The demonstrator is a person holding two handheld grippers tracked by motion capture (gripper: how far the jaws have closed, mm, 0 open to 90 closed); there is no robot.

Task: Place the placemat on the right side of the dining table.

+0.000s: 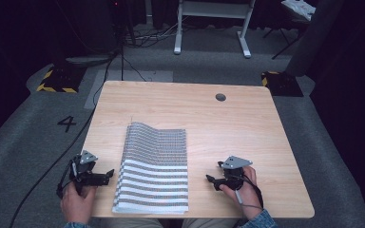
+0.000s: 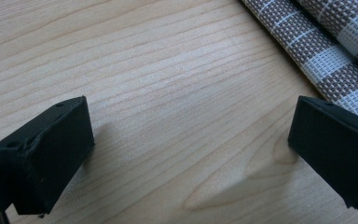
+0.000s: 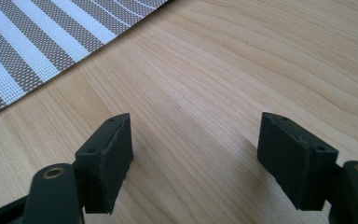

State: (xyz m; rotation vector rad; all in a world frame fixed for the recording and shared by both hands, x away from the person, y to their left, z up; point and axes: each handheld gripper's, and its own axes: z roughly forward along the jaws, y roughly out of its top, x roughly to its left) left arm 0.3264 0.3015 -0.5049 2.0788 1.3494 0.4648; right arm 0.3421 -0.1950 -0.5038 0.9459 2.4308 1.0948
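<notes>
Centrally on wooden table [image 1: 247, 123], striped woven mat [image 1: 154, 166], probably light, floppy, best pinched at edges; left gripper [image 1: 108, 175] and right gripper [image 1: 211, 181] wide apart, empty.

A woven placemat [image 1: 154, 166], striped in brown and white, is lying folded over itself on the near middle of the light wooden bench [image 1: 228, 123], its near edge reaching the bench's front edge and its far left part bulging upward.
</notes>
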